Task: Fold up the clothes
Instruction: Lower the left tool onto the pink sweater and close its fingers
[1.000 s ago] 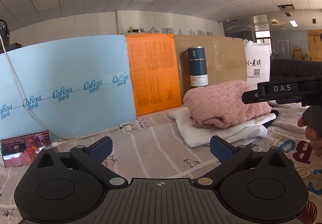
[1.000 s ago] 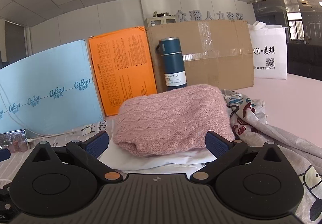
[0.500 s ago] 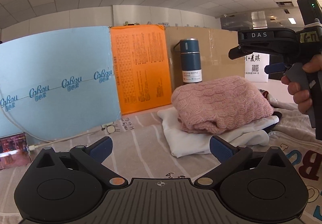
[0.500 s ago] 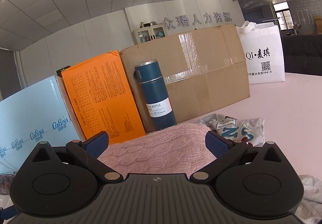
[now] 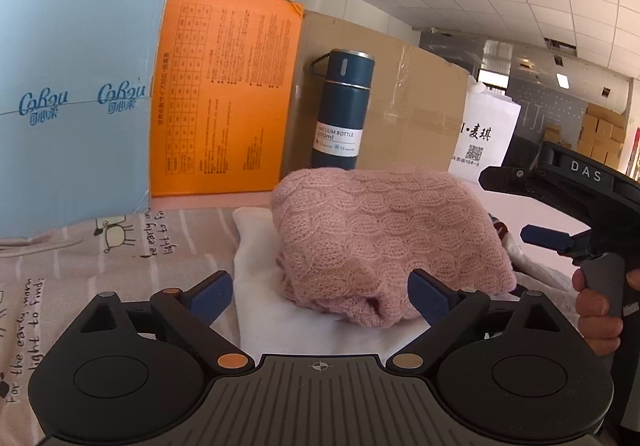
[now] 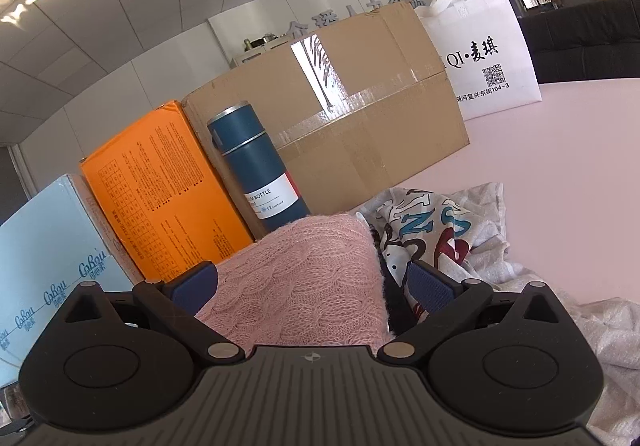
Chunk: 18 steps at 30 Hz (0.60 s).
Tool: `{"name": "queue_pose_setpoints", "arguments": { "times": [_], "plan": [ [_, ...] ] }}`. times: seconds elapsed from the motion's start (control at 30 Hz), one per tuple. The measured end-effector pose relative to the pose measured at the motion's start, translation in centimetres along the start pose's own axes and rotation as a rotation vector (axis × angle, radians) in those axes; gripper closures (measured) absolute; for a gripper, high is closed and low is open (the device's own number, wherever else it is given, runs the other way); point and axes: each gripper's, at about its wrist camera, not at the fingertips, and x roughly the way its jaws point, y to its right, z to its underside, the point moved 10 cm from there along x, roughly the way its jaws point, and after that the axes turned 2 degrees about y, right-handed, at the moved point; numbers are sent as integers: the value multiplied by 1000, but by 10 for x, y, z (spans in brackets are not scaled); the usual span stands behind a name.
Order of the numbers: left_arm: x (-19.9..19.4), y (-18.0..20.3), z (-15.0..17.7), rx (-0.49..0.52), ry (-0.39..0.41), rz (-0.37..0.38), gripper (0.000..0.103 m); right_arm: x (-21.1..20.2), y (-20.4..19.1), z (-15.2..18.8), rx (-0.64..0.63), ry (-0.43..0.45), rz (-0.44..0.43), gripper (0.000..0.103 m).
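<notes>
The left gripper (image 5: pixel 320 296) has its jaws wide, and they have just been closing a little; the near folded edge of the pink knit sweater (image 5: pixel 384 230) sits between the blue fingertips (image 5: pixel 210 296), though neither pad appears to press on it. That sweater lies directly ahead of this tool, on top of a folded white garment (image 5: pixel 256 246) that spreads out just below and to the left of the tips.

The knit looks soft, thick and light; it should sag and stretch if lifted by one point, and loose loops could snag. A pinch through the whole rolled edge nearest the tips seems the safest hold, taking all layers at once.

The right gripper (image 6: pixel 312 290) is also spread wide, with the sweater's far corner rising between its pads; whether the left pad touches the wool is hard to tell. Beyond and to the right of it lies a crumpled printed garment (image 6: pixel 432 226).

Both tools tilt slightly downward toward the pile, the right one rolled noticeably; a hand (image 5: pixel 598 310) grips its handle.
</notes>
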Motion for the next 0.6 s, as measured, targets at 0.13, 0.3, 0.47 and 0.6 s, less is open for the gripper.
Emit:
{"name": "queue_pose_setpoints", "arguments": {
  "times": [0.13,0.3,0.47,0.6],
  "plan": [
    [27,6,-1,-42,-13,19,30,6,15,3,131,-41,-44,0],
    [51,-1,6,-112,-24,-61,29,19,15,17,122,-87,-36,3],
    [52,-4,7,-152,-3,-20,41,23,-2,25,26,-79,-54,17],
    [50,1,5,-154,10,20,62,29,-7,36,-124,-57,65,50]
  ]
}}
